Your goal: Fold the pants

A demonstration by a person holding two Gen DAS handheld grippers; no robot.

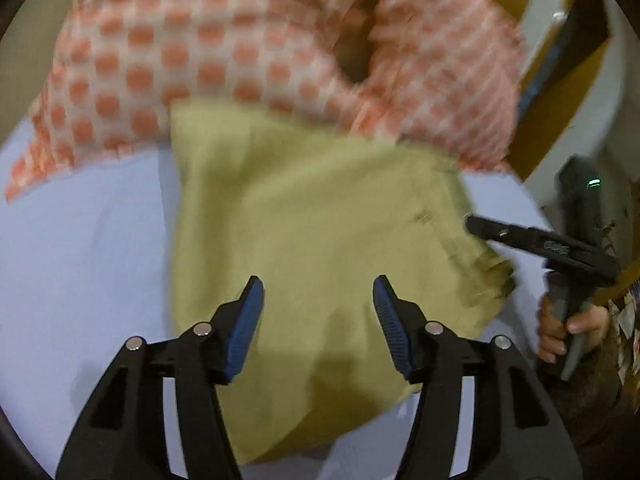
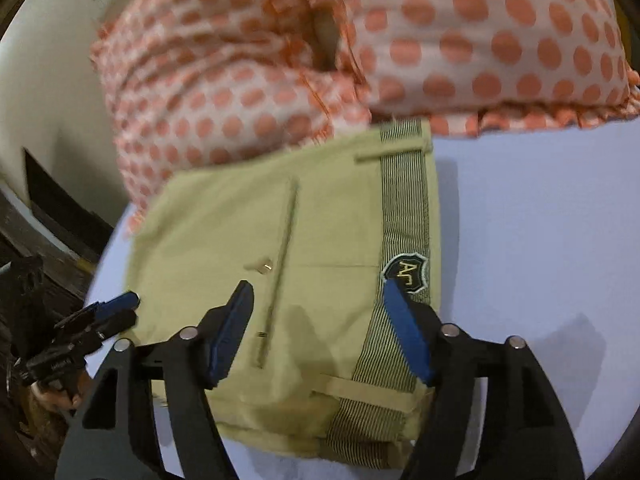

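The khaki pants [image 1: 312, 232] lie folded into a compact rectangle on the pale lilac sheet [image 1: 88, 240]. In the right wrist view the pants [image 2: 248, 240] show a striped waistband with a dark shield label [image 2: 406, 272] and a back pocket seam. My left gripper [image 1: 318, 300] is open and empty, just above the near part of the fold. My right gripper [image 2: 318, 304] is open and empty above the waistband end. The right gripper also shows in the left wrist view [image 1: 520, 240] at the pants' right edge. The left gripper shows in the right wrist view [image 2: 100, 316] at the pants' left edge.
A white pillow with orange dots [image 1: 240, 52] lies behind the pants, touching their far edge; it also shows in the right wrist view [image 2: 440, 40]. A wall and wooden furniture [image 1: 568, 60] stand to the right of the bed. A dark floor area [image 2: 48, 216] lies left of the bed.
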